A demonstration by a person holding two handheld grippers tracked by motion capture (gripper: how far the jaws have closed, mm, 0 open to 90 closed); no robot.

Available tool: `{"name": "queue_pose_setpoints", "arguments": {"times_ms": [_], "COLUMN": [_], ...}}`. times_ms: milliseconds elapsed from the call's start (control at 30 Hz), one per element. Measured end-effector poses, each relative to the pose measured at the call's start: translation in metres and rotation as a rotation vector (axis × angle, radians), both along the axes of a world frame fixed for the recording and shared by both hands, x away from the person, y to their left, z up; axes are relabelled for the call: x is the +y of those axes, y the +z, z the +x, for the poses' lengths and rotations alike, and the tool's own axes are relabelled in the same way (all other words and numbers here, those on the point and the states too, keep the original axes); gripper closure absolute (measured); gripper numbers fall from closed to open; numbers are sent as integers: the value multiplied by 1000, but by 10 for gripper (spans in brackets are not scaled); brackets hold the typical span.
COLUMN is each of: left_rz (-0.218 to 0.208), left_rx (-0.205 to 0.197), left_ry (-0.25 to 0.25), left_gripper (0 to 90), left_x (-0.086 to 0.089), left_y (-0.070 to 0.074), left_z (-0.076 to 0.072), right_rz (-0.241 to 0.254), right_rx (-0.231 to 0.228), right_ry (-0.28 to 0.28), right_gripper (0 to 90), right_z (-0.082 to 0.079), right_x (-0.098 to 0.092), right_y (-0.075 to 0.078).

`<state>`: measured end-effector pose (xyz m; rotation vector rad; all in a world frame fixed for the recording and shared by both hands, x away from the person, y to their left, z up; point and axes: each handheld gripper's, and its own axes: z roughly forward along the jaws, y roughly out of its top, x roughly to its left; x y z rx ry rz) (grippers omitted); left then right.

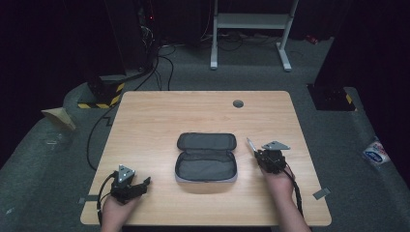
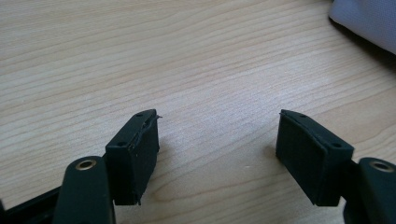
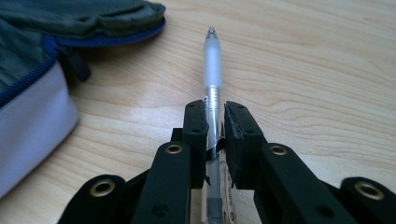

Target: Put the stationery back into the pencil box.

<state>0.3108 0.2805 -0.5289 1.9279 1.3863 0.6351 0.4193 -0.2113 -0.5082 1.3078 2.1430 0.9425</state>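
An open grey pencil case lies unzipped in the middle of the wooden table, its lid folded back. To its right, my right gripper is shut on a clear pen whose tip points away from me. In the right gripper view the pen runs straight out between the black pads, beside the case. My left gripper rests near the front left of the table, open, nothing between its pads, just above bare wood; a corner of the case shows at upper right.
A round cable grommet sits near the table's far edge. Beyond the table stand a white frame and dark equipment with cables. A plastic bag lies on the floor at right.
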Motion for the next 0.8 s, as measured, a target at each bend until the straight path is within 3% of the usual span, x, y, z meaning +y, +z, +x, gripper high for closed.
{"name": "queue_pose_setpoints", "arguments": {"times_ms": [267, 800], "left_rz": [4, -1], "left_rx": [3, 3], "left_ry": [-12, -13], "left_gripper": [302, 302], "left_x": [0, -1], "left_y": [0, 0], "left_z": [0, -1], "right_rz": [17, 48], "right_rx": [-51, -117], "right_ry": [17, 31], "right_gripper": [787, 786], "right_z": [-16, -28], "right_x": [-2, -3], "right_y": [13, 34]}}
